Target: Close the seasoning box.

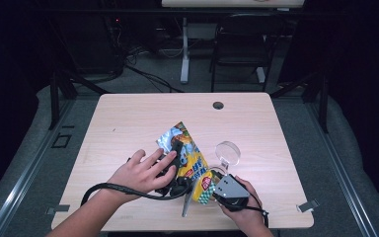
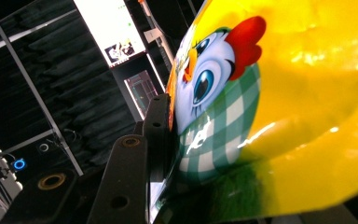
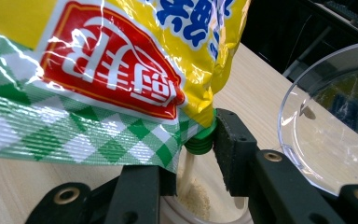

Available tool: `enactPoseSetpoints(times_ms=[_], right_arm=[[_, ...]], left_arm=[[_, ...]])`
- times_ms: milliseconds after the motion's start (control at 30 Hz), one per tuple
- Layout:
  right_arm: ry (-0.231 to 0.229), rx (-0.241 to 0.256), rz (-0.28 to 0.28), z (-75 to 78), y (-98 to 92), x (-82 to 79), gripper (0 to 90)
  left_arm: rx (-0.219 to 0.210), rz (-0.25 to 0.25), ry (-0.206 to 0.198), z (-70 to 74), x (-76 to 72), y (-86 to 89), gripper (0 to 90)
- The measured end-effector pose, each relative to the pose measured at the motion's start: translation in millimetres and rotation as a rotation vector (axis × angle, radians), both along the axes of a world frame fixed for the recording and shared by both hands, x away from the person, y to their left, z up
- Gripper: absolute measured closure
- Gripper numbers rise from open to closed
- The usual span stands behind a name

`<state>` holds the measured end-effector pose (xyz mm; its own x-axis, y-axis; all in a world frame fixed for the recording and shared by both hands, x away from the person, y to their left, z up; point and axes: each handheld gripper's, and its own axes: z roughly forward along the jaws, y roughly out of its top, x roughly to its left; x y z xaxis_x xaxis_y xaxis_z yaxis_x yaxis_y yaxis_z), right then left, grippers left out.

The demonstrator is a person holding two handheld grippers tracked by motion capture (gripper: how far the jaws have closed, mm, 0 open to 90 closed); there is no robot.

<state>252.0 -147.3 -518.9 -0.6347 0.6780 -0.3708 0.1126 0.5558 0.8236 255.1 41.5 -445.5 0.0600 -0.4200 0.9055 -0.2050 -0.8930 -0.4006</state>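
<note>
Right gripper view — granules pour from pouch (image 3: 112, 70) into jar (image 3: 200, 205).

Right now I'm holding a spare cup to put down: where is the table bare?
Bare wood lies across the far table, from the snack bag to the cable hole, and along the left edge. It is crowded near the front: left gripper, right gripper, clear lid.

Dark room, grey floor, black chair (image 1: 239, 44) beyond wooden table (image 1: 128, 118).
</note>
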Motion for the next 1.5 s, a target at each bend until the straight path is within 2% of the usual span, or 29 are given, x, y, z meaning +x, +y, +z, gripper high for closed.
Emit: enactPoseSetpoints(times_ms=[33, 67, 867, 1500], right_arm=[[0.0, 0.0, 0.0, 0.0, -0.1, -0.1, 70.9], [0.0, 0.002, 0.0, 0.1, -0.5, 0.2, 70.9], [0.012, 0.029, 0.002, 1.4, -3.0, 1.0, 70.9], [0.008, 0.021, 0.0, 1.3, -3.0, 1.1, 70.9]], left_arm=[[-0.002, 0.0, 0.001, 0.0, 0.1, -0.1, 67.8], [0.019, -0.009, -0.013, 1.4, -0.1, -1.5, 67.8], [0.025, -0.013, -0.014, 4.1, 0.1, -3.9, 68.0], [0.026, -0.014, -0.015, 4.0, -0.4, -4.1, 68.0]])
